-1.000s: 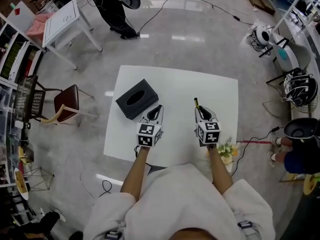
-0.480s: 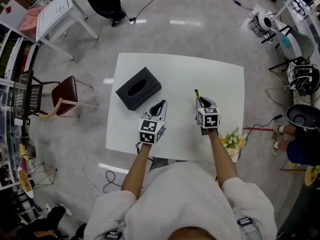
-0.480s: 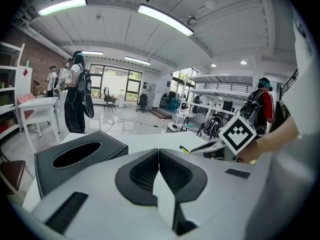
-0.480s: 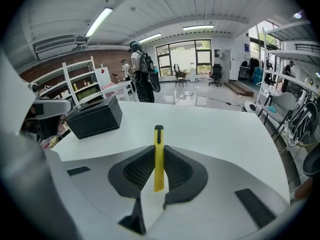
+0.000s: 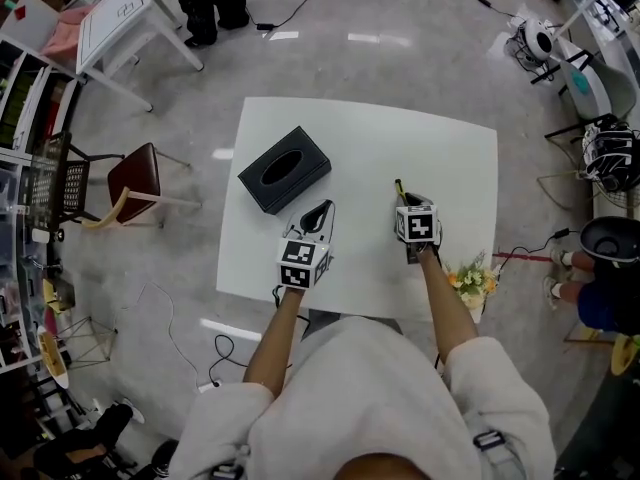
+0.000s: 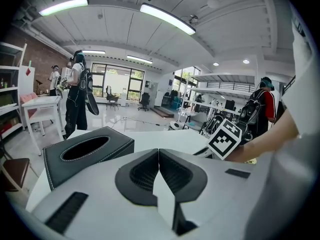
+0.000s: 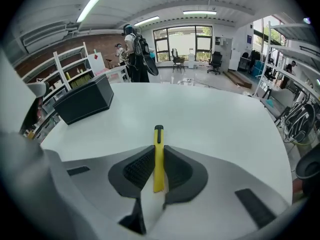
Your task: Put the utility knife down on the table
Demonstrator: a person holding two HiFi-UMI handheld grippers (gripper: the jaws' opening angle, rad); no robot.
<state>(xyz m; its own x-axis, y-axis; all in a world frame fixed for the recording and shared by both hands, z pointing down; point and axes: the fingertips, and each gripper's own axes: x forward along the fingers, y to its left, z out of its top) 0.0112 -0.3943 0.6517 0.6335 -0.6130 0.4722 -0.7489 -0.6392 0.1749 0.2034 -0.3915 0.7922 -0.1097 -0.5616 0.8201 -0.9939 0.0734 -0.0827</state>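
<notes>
In the right gripper (image 5: pixel 405 201), seen from the head view, clamps the yellow utility knife (image 5: pixel 398 186), black tip poking forward past the jaws, over the right part of the white bench (image 5: pixel 450 148). Cannot tell from here whether the knife touches the top. Carries nothing in the left gripper (image 5: pixel 318 213), jaws drawn together, near the closest corner of the black tissue box (image 5: pixel 285 168) on the bench's left half. Keeps the two grippers well apart, side by side.

From the left gripper view, finds the left gripper (image 6: pixel 158 154) with jaws pressed together and nothing between them. Looks across the bench (image 6: pixel 165 138) at the tissue box (image 6: pixel 85 154) on the left, oval slot upward. Catches the right gripper's marker cube (image 6: pixel 227 139) on the right.

From the right gripper view, shows the right gripper (image 7: pixel 159 151) with both ribbed pads tight on the utility knife (image 7: pixel 158 136). Holds it lengthwise along the jaws, dark tip ahead, aimed down at bare bench (image 7: pixel 215 119). Puts the tissue box (image 7: pixel 85 101) far left, well apart from the knife.
</notes>
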